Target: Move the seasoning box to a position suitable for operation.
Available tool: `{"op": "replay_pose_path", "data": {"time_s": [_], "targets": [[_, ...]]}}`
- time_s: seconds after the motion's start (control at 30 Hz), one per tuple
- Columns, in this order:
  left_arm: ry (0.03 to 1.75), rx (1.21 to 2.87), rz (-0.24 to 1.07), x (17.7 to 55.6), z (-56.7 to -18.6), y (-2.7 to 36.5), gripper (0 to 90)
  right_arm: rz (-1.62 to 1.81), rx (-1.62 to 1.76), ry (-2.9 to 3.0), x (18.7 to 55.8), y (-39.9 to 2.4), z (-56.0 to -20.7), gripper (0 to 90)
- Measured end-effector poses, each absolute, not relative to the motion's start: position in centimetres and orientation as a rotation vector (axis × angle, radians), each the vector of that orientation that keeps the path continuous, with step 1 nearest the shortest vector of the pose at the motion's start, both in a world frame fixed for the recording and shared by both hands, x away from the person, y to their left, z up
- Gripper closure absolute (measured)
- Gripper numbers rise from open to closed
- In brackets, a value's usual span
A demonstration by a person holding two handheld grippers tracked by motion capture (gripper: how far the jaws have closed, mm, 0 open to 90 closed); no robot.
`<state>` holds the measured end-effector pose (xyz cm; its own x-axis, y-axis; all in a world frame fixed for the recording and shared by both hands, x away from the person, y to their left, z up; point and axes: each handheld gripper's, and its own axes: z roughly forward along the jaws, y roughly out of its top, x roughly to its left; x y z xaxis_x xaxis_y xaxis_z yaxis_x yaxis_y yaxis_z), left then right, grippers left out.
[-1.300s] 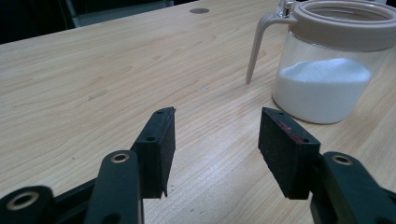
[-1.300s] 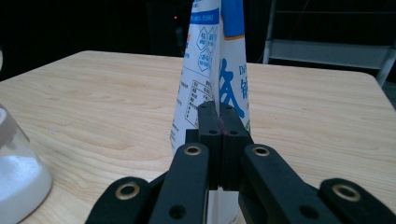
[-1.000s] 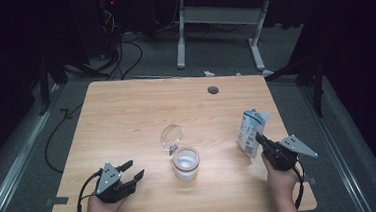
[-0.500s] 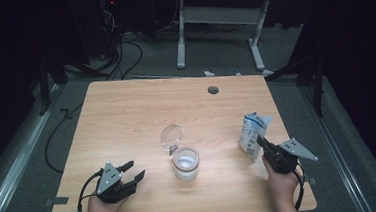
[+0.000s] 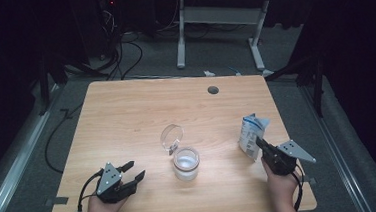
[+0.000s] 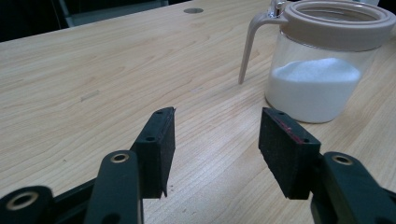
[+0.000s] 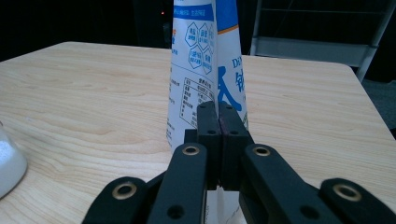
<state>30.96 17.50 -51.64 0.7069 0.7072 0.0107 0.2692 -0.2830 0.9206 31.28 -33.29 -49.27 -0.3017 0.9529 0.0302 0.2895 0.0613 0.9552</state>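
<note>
I had the light wooden counter (image 5: 126,115) before me, a clear glass jar (image 5: 186,162) of white powder with its beige hinged lid open at its middle. Near the right edge stood the white-and-blue paper pouch (image 5: 252,135), which my right claw (image 5: 260,143) pinched, pads pressed together on its edge. My left claw (image 5: 133,171) rested spread, holding nothing.

Bare worktop (image 5: 141,114) is lying open across the far half. The jar (image 5: 186,163) with its raised lid (image 5: 171,137) is standing mid-worktop, blocking passage toward the pouch (image 5: 251,135).
</note>
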Motion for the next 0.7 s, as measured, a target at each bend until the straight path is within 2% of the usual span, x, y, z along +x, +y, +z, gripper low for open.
{"op": "replay_pose_path", "data": {"time_s": [0.7], "targets": [[0.763, 1.857, 0.52, 30.95, -51.63, 17.54, 46.3, 1.24, 1.253, 1.677, 31.26, -32.92, -49.34, 84.7]]}}
